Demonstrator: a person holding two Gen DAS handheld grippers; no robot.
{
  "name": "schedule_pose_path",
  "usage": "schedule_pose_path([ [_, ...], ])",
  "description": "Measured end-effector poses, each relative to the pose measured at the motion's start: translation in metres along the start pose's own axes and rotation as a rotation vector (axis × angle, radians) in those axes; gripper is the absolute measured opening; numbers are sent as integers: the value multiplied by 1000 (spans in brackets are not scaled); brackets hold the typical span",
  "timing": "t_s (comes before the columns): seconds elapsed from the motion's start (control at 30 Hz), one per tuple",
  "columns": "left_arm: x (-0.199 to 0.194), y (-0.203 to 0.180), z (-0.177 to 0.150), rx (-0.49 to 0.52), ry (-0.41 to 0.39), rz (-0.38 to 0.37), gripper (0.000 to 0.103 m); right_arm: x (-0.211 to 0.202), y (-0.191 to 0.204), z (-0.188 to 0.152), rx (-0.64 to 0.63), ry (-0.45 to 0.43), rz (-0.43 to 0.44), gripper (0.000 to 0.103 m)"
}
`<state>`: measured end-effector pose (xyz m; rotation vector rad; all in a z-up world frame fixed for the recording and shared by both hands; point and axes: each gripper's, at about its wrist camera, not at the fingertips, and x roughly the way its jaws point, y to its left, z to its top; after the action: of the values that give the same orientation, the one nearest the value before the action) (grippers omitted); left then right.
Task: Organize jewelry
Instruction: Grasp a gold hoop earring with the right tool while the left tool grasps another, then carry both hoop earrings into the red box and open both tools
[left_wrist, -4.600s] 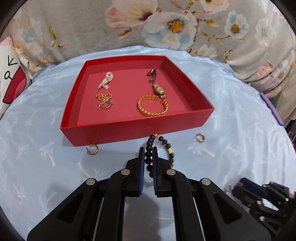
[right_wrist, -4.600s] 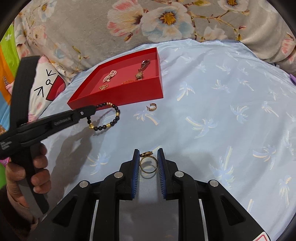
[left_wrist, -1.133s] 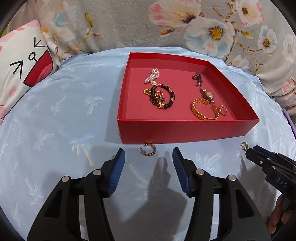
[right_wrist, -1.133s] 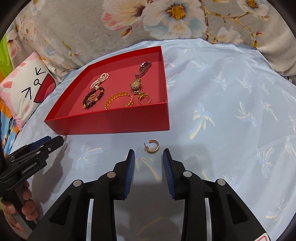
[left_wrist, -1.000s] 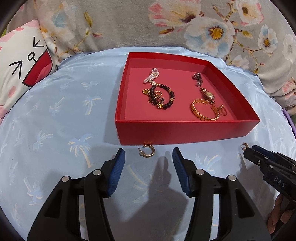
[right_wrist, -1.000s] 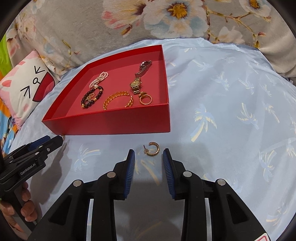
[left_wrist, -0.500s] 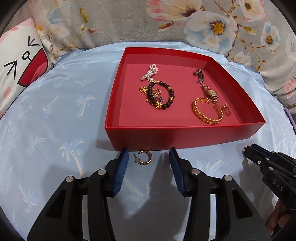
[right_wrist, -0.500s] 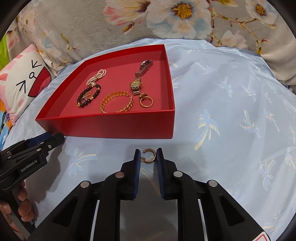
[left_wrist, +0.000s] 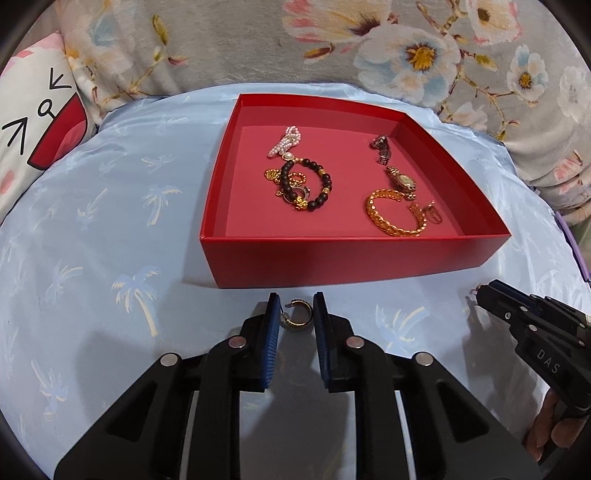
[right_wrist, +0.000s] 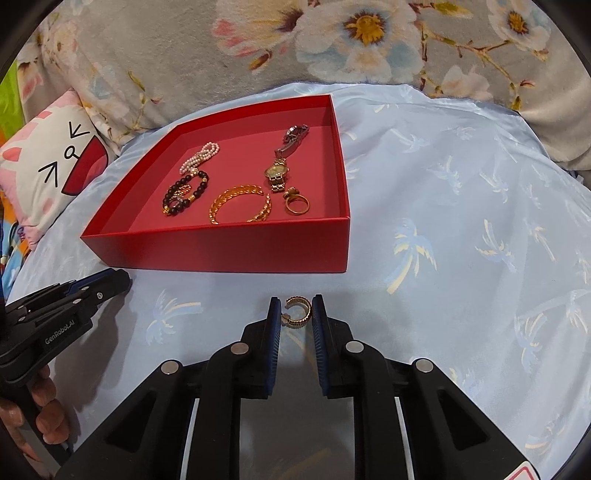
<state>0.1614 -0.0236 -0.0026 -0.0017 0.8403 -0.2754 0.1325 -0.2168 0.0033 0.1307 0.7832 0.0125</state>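
A red tray (left_wrist: 354, 254) (right_wrist: 229, 247) sits on the blue cloth and holds a black bead bracelet (left_wrist: 306, 184), a pearl piece (left_wrist: 286, 140), a gold chain bracelet (left_wrist: 395, 218), a watch (right_wrist: 279, 171) and a gold ring (right_wrist: 297, 205). My left gripper (left_wrist: 295, 314) has closed on a gold hoop earring (left_wrist: 298, 314) just in front of the tray. My right gripper (right_wrist: 295, 312) has closed on a second gold hoop earring (right_wrist: 297, 312) in front of the tray's right corner. Both earrings touch the pads at the fingertips, low over the cloth.
A floral cushion (left_wrist: 332, 48) rises behind the tray. A cat-face pillow (left_wrist: 33, 122) lies at the far left. The right gripper shows at the lower right of the left wrist view (left_wrist: 532, 325), the left gripper at the lower left of the right wrist view (right_wrist: 66, 306).
Both grippers moved forward over their earrings and narrowed from wide open until the pads touch the hoops. The tray contents have not moved in the last second.
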Motion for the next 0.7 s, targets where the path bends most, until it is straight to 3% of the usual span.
schedule_pose_path([
  [0.4, -50, -9, 12, 17, -81, -40, 18, -36, 19, 8, -24, -65, 42, 16],
  [0.7, -64, -15, 55, 49, -166, -43, 18, -62, 27, 56, -51, -157, 70, 16],
])
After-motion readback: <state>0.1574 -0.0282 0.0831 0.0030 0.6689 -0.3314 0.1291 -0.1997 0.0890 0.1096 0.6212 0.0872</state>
